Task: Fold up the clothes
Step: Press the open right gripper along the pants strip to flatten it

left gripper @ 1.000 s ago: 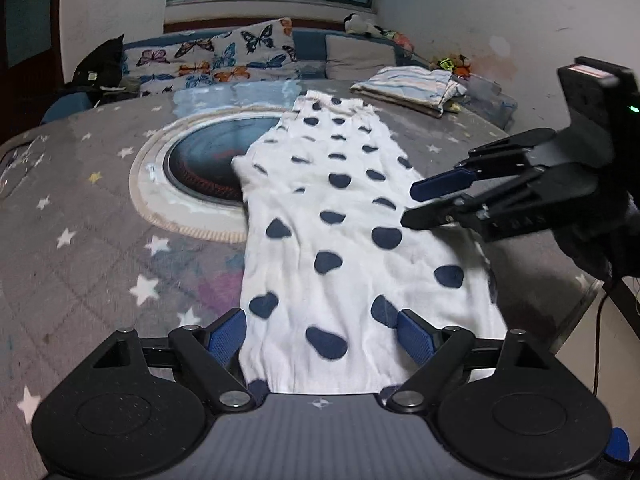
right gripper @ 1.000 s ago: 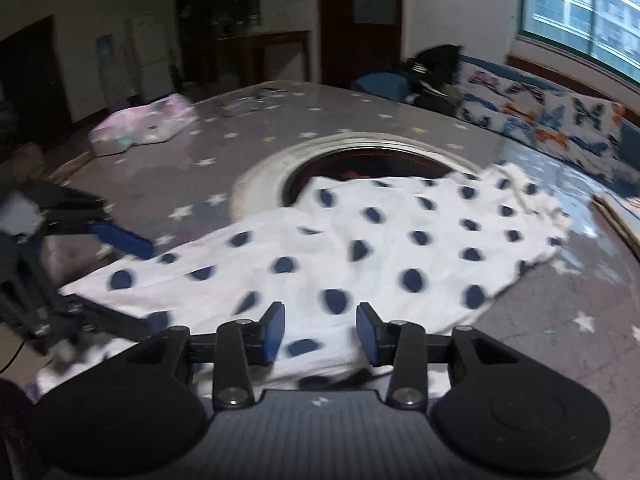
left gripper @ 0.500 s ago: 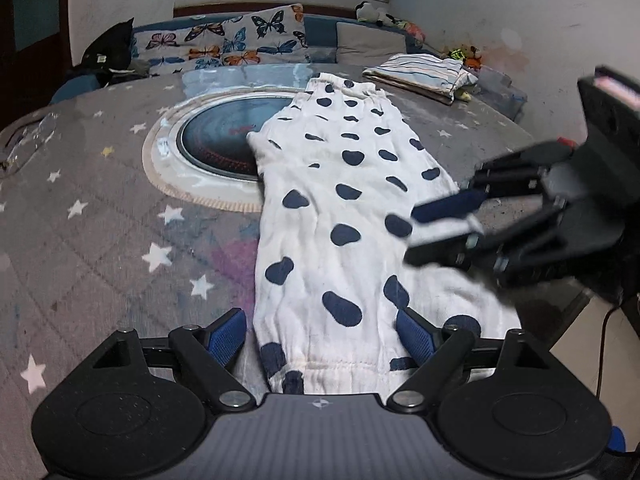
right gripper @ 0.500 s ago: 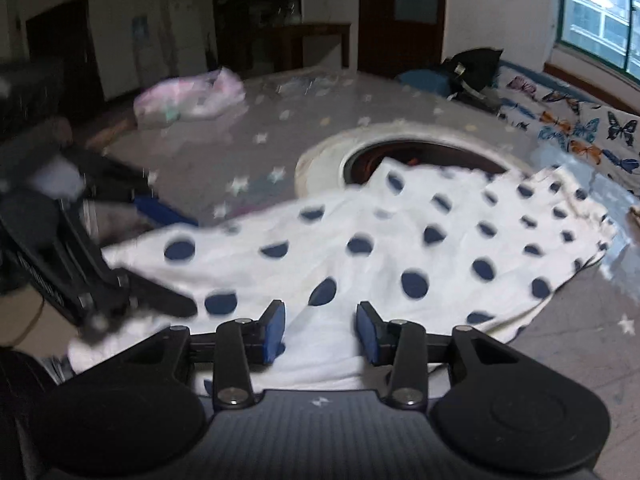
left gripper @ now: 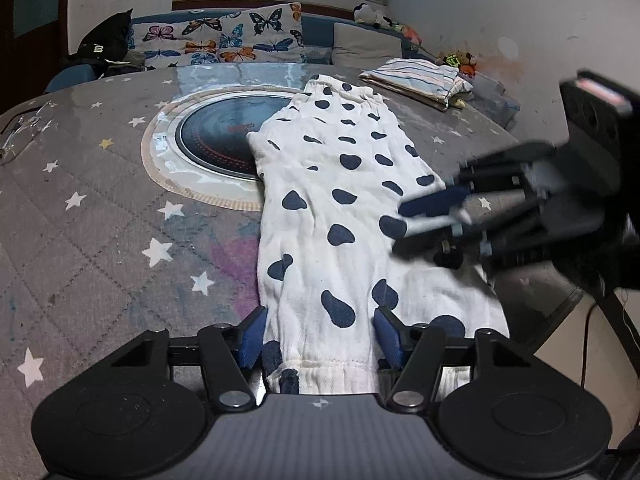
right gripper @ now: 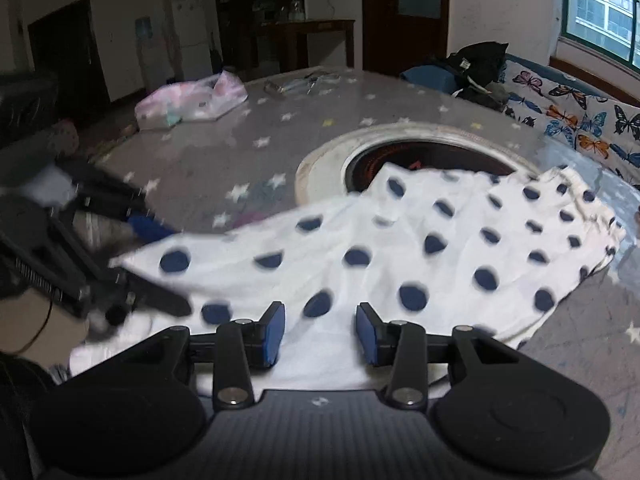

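Closer now, left claw (left gripper: 320,334) is closing around spotted garment's (left gripper: 332,216) hem; right claw (right gripper: 320,334) gapes above it.

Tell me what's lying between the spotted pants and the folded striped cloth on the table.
Nothing lies there. In the left wrist view, only bare star-print tablecloth separates the spotted pants from the folded striped cloth.
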A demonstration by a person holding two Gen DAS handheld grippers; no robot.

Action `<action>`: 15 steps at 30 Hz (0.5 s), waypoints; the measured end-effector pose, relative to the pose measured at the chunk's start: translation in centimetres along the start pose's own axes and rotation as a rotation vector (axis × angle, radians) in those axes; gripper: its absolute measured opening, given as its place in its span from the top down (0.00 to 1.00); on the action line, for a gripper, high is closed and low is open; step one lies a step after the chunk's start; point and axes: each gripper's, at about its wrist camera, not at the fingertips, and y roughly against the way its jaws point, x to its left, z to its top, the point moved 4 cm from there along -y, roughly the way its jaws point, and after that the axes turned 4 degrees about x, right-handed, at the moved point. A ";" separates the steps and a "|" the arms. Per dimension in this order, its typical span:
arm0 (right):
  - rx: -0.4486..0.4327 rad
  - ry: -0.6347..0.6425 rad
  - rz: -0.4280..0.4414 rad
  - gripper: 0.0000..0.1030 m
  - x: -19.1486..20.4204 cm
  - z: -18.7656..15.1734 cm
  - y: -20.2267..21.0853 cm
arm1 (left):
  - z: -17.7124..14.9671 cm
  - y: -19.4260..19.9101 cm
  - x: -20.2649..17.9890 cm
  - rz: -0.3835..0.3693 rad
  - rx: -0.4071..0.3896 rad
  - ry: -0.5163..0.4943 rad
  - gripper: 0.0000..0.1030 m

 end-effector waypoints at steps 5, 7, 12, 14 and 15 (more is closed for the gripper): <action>-0.026 -0.053 -0.049 0.61 -3.1 2.7 -0.5 | 0.5 0.8 0.1 0.004 -0.013 -0.014 0.39; -0.022 -0.073 -0.083 0.61 -4.7 3.7 -1.4 | 0.8 1.1 0.4 0.016 -0.017 -0.012 0.33; -0.001 -0.133 -0.135 0.61 -8.7 5.7 -3.9 | 2.4 1.5 1.3 0.061 -0.041 -0.019 0.24; 0.005 -0.155 -0.151 0.61 -10.0 6.1 -4.9 | 3.5 1.3 1.6 0.073 -0.056 -0.019 0.22; 0.008 -0.166 -0.160 0.61 -10.6 6.4 -5.3 | 4.1 1.2 1.8 0.079 -0.064 -0.020 0.21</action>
